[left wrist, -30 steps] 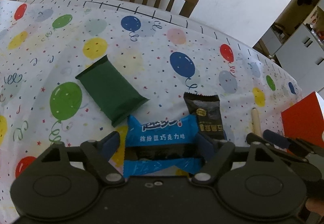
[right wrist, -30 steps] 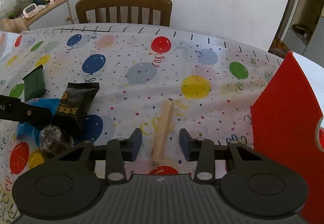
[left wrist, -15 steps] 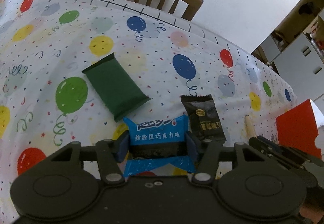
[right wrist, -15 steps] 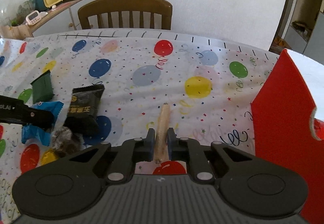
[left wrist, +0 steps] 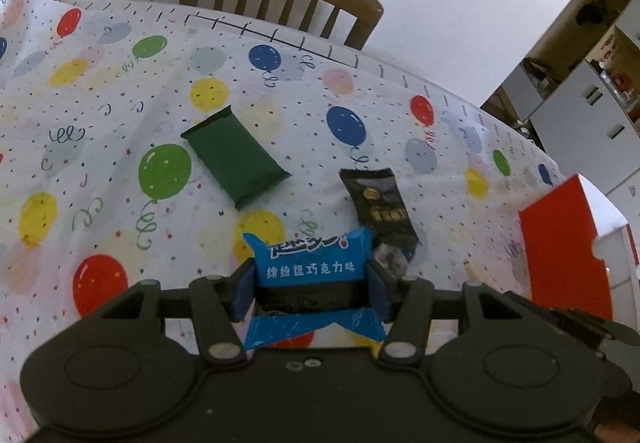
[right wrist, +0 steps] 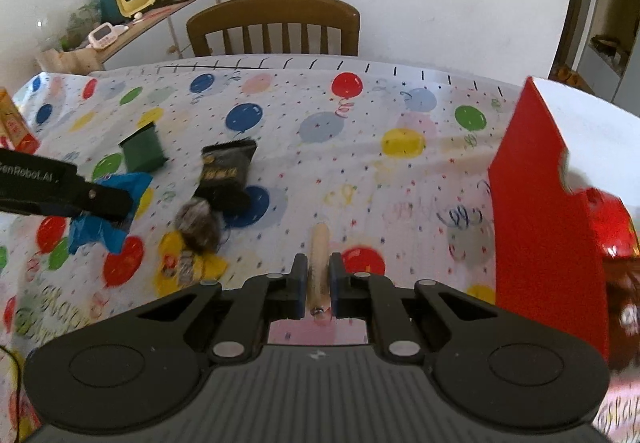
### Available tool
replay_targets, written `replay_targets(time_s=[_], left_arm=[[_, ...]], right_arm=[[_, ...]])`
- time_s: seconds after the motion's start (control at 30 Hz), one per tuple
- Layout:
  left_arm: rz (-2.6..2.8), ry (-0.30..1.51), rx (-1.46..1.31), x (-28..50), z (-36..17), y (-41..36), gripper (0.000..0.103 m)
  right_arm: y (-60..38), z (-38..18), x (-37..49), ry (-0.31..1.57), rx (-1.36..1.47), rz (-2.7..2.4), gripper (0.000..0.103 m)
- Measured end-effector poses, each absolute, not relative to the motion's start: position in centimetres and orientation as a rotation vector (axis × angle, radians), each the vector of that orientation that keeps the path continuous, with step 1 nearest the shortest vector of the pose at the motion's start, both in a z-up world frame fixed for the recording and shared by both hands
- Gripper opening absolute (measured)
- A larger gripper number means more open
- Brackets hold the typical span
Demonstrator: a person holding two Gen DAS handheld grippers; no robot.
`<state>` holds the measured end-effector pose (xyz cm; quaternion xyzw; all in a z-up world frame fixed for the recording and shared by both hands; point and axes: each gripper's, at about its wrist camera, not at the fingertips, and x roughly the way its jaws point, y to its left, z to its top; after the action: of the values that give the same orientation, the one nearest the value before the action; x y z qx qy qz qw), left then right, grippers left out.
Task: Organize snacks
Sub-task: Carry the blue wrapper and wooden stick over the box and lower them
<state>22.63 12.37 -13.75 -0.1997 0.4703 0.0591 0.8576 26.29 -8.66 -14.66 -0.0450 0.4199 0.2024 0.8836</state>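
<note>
While the left gripper (left wrist: 311, 289) pinches a blue snack packet (left wrist: 311, 267) above the counter (left wrist: 120, 83), the right gripper (right wrist: 319, 283) clamps a tan stick (right wrist: 319, 255) beside the red box (right wrist: 540, 211).

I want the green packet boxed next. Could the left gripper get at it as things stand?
Probably not yet. The left gripper is shut on the blue snack packet, so it has no free grasp. The green packet itself lies flat on the tablecloth ahead, uncovered, apart from the other snacks.
</note>
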Motion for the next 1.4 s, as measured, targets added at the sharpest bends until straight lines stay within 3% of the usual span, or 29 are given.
replay_targets(time_s=[0.8, 1.4], left_arm=[[-0.051, 0.887, -0.256, 18.4, -4.3, 0.6, 0.054], [-0.158, 0.85, -0.147, 21.2, -1.0, -14.4, 0.054]], right_arm=[[-18.7, -4.5, 18.8, 0.713, -0.022, 0.446, 0.01], [-31.1, -2.2, 20.4, 0.609, 0.009, 0.357, 0.01]])
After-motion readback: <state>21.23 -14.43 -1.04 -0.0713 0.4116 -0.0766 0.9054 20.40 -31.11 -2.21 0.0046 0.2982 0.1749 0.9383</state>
